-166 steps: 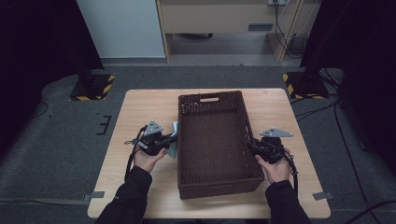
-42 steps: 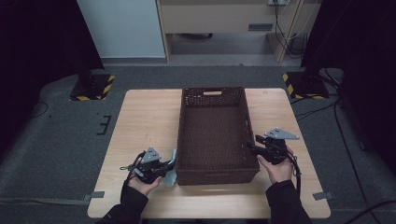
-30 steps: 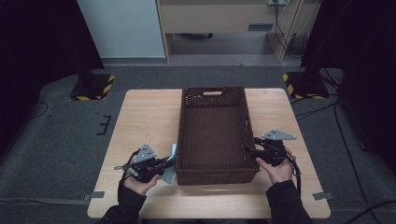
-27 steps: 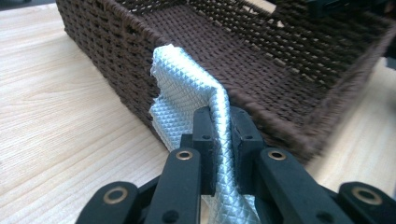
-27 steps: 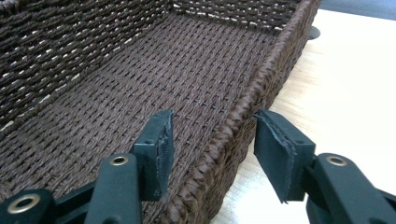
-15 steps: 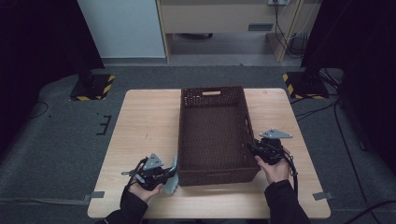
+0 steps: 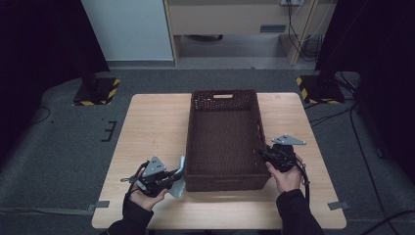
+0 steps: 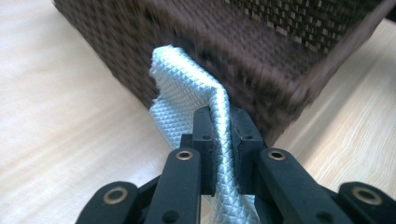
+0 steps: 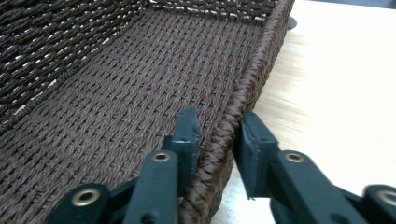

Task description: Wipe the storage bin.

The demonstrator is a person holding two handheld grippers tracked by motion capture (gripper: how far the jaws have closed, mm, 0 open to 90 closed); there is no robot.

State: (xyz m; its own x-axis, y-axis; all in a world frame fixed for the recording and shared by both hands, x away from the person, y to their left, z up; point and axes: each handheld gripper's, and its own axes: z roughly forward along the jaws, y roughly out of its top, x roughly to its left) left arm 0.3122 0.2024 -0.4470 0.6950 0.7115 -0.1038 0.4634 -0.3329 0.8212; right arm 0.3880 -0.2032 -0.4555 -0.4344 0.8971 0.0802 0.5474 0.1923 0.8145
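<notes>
A dark brown woven basket (image 7: 224,184) stands lengthwise in the middle of the wooden table (image 7: 147,122). My left gripper (image 7: 174,180) is at the basket's near left corner, shut on a folded pale blue textured cloth (image 7: 180,170). In the left gripper view the cloth (image 8: 187,88) rises from between the jaws of the left gripper (image 8: 219,126) and leans against the basket wall (image 8: 261,51). My right gripper (image 7: 262,154) straddles the right rim. In the right gripper view one jaw of the right gripper (image 9: 217,128) is inside and one outside the rim (image 9: 245,88). They have just been opening slightly, and both pads still touch the weave.
The basket floor (image 9: 116,93) holds nothing. Bare table top lies to the left of the basket and to its right (image 7: 293,122). Beyond the table are grey carpet, two stands with yellow-black bases (image 7: 95,93) and a cabinet (image 7: 230,19).
The left hand with the cloth has slid back along the basket's left side to its near corner. The basket sits farther away and straighter than several seconds ago. The right gripper stays at the right rim.
</notes>
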